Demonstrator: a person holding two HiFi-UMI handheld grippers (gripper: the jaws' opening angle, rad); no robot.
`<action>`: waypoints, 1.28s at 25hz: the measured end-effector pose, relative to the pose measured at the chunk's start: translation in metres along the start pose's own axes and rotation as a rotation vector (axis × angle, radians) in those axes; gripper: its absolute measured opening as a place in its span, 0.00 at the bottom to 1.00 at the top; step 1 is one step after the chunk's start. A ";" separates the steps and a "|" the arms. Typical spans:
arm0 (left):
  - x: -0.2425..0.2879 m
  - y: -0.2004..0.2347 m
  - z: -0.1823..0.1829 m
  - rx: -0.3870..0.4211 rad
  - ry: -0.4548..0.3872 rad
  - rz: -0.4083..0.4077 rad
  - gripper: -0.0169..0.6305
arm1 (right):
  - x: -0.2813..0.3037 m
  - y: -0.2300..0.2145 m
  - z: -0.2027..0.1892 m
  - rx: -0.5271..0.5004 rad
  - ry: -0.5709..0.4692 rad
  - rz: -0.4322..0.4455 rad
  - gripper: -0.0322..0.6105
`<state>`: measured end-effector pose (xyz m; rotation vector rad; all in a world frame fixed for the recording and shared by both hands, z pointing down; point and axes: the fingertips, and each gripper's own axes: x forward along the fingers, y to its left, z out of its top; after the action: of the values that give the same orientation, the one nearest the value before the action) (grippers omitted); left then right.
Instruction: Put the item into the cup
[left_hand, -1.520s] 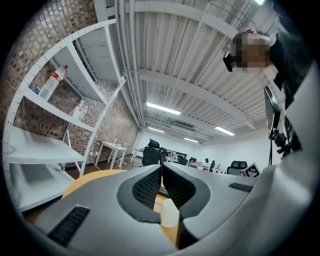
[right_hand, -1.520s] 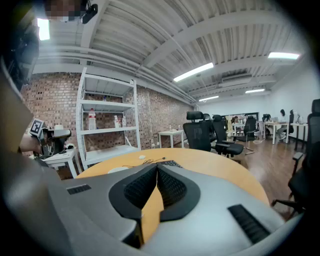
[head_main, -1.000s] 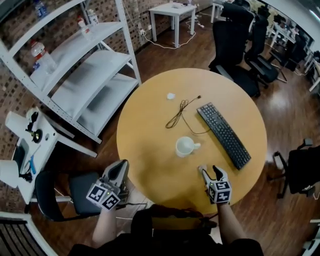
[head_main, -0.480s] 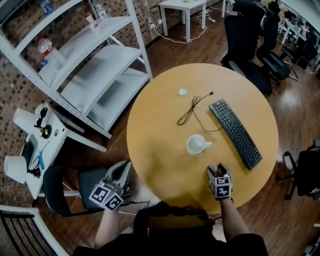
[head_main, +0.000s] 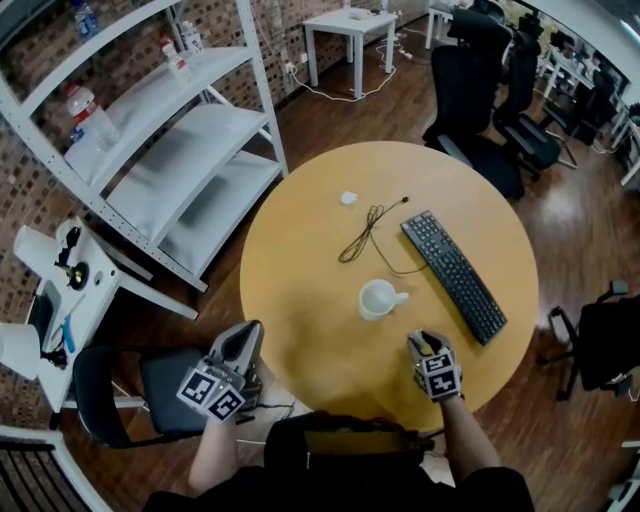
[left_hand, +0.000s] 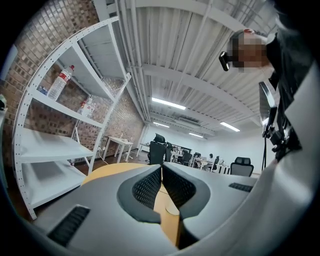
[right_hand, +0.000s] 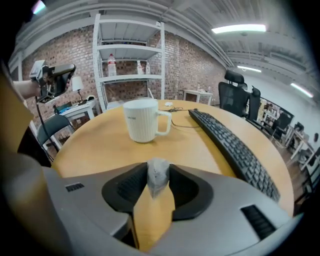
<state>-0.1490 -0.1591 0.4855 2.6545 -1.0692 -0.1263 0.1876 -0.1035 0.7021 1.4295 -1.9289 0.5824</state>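
A white ribbed cup (head_main: 378, 298) with its handle to the right stands near the middle of the round wooden table (head_main: 300, 300). In the right gripper view the cup (right_hand: 142, 120) sits upright just ahead of the jaws. My right gripper (head_main: 420, 343) is low over the table's near edge, a short way in front of the cup. Its jaws are closing, and a small pale grey crumpled item (right_hand: 158, 176) is pinched between the pads at the right gripper (right_hand: 158, 181) tips. My left gripper (head_main: 240, 342) hangs off the table's left edge; the left gripper (left_hand: 161, 172) has its pads together, nothing in them.
A black keyboard (head_main: 452, 275) lies diagonally right of the cup, with a black cable (head_main: 365, 235) looped behind it. A small white scrap (head_main: 347, 198) lies at the table's far side. White shelving (head_main: 170, 150) stands left; black office chairs (head_main: 470, 90) stand behind.
The right gripper's jaws, spread wide beside the small item a second ago, have come together on it. The left gripper has stayed where it was.
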 end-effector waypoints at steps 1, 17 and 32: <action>0.001 0.000 0.001 -0.001 -0.006 -0.003 0.04 | -0.006 -0.001 0.014 -0.041 -0.013 0.015 0.25; -0.046 0.027 -0.007 -0.061 -0.085 0.115 0.04 | 0.004 0.037 0.163 -0.596 0.013 0.141 0.27; -0.061 0.036 -0.013 -0.077 -0.085 0.141 0.04 | 0.014 0.031 0.160 -0.570 0.035 0.112 0.34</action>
<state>-0.2145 -0.1388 0.5068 2.5166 -1.2479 -0.2478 0.1163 -0.2135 0.6042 0.9463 -1.9447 0.0823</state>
